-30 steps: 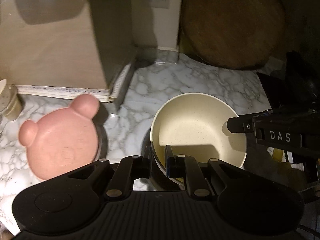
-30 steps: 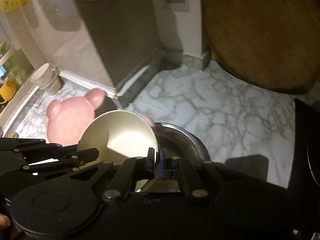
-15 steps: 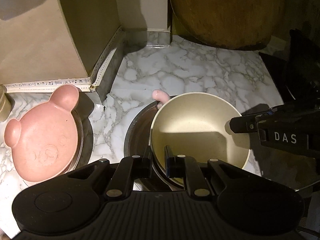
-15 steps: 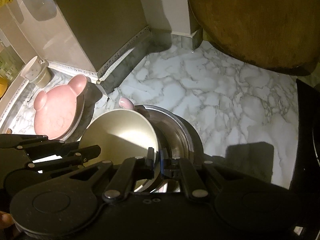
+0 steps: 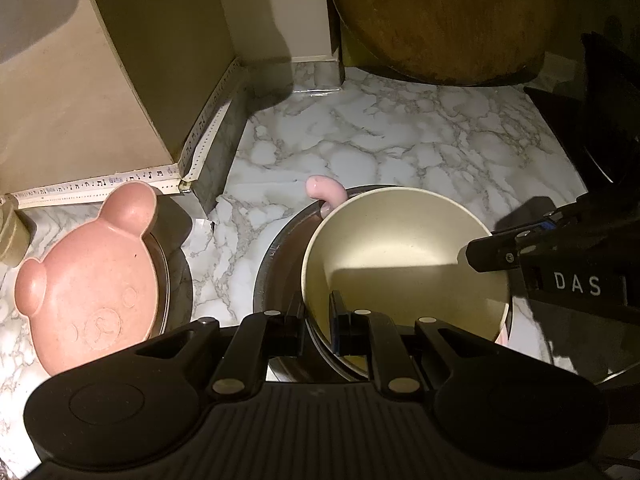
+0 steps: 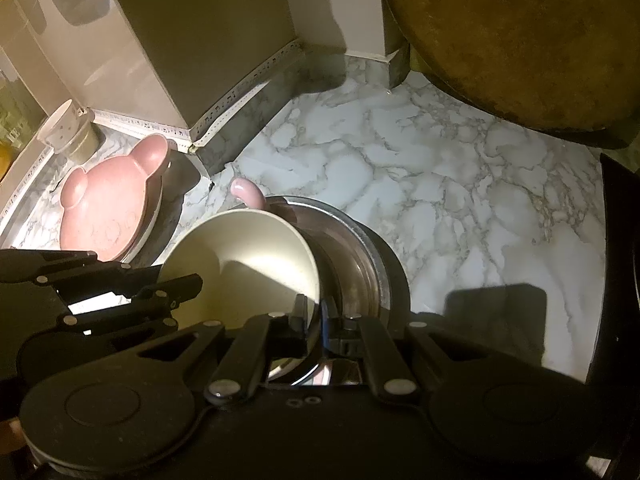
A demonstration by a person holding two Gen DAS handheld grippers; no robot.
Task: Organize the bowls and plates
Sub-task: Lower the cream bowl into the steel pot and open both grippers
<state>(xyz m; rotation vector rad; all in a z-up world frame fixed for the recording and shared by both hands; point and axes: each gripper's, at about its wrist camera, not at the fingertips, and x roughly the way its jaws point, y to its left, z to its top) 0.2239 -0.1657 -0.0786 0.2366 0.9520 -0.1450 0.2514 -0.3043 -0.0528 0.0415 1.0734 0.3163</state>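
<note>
A cream bowl (image 5: 404,264) is held by both grippers at once. Its near rim is pinched by the left gripper (image 5: 318,320) at the lower centre of the left view, one finger inside the bowl and one outside. In the right view, the bowl's right rim is clamped by the right gripper (image 6: 316,316) at lower centre. The bowl is seen tilted inside a metal bowl (image 6: 356,268) on the marble counter (image 6: 440,184). A pink handle (image 5: 324,192) is seen past the bowl's far rim. A pink bear plate (image 5: 92,280) is stacked on other plates at the left of both views. A round wooden board (image 5: 444,16) is propped at upper right.
</note>
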